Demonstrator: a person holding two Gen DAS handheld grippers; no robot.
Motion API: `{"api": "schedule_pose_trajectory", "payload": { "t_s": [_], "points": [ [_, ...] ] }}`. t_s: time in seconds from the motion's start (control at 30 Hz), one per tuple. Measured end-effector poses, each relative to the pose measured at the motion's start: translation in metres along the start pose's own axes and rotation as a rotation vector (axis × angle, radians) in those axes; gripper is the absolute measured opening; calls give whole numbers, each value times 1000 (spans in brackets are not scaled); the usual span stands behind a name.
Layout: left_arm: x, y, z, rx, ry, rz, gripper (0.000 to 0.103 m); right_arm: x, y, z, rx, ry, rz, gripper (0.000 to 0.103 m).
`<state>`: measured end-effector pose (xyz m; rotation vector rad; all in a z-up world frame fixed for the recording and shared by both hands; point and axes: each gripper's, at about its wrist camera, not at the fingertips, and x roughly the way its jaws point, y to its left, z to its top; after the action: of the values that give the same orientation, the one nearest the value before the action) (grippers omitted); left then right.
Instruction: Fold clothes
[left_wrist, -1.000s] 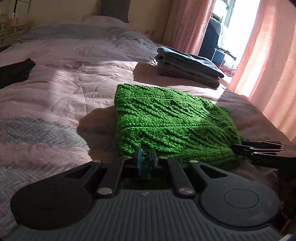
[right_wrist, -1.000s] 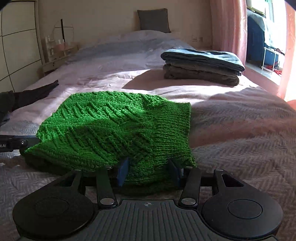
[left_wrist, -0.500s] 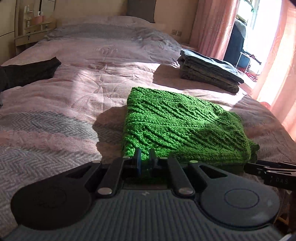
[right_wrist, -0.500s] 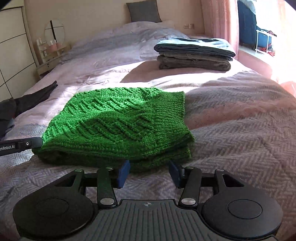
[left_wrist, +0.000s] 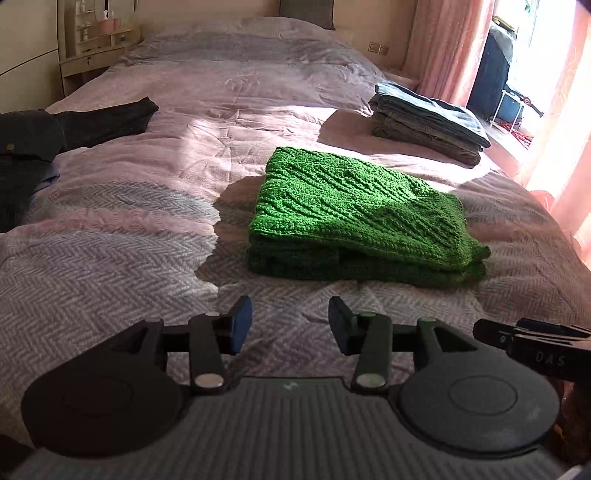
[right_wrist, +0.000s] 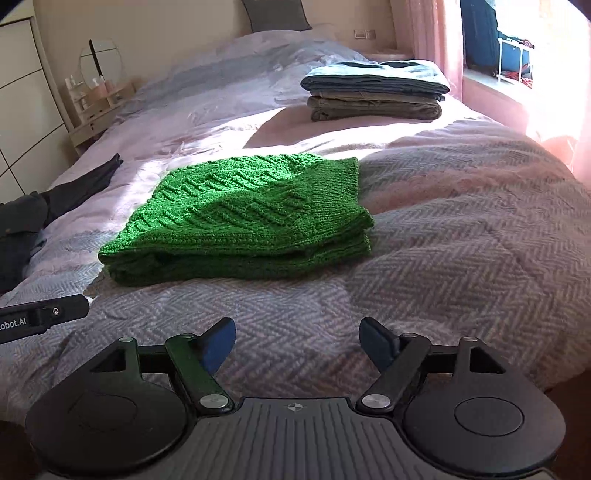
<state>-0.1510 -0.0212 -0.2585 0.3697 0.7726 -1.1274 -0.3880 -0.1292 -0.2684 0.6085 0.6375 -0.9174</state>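
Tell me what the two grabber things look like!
Both are black. The left gripper and right gripper each have two thin arms tipped with blue pads, silver round bolts, two big round discs and a grey ribbed base. White letters are printed along the side of each one.

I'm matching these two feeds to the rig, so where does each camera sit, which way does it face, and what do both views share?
Left wrist: on the left gripper, facing up the bed; its open jaws show, with the right gripper's tip at right.
Right wrist: on the right gripper, facing up the bed; its open jaws show, with the left gripper's tip at left.
Shared: the folded green sweater, the stack of folded clothes, and dark clothes at left.
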Motion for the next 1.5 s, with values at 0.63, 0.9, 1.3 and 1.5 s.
{"api": "schedule_pose_trajectory", "payload": {
  "t_s": [0.63,0.9,1.3,1.5],
  "points": [
    [-82,-17,-26,48,-102,-4,50,-69,19,-20,-39,-79,-5,79],
    [-104,-18,-37,52,-138,-16,52,-90,23,-28,-49,-114,7,80],
    [-96,2,-41,-5,-125,-41,56,-78,25,-28,-62,-95,20,81],
    [-69,22,-27,-91,-112,-92,56,-57,11,-21,-21,-79,31,81]
  ]
}}
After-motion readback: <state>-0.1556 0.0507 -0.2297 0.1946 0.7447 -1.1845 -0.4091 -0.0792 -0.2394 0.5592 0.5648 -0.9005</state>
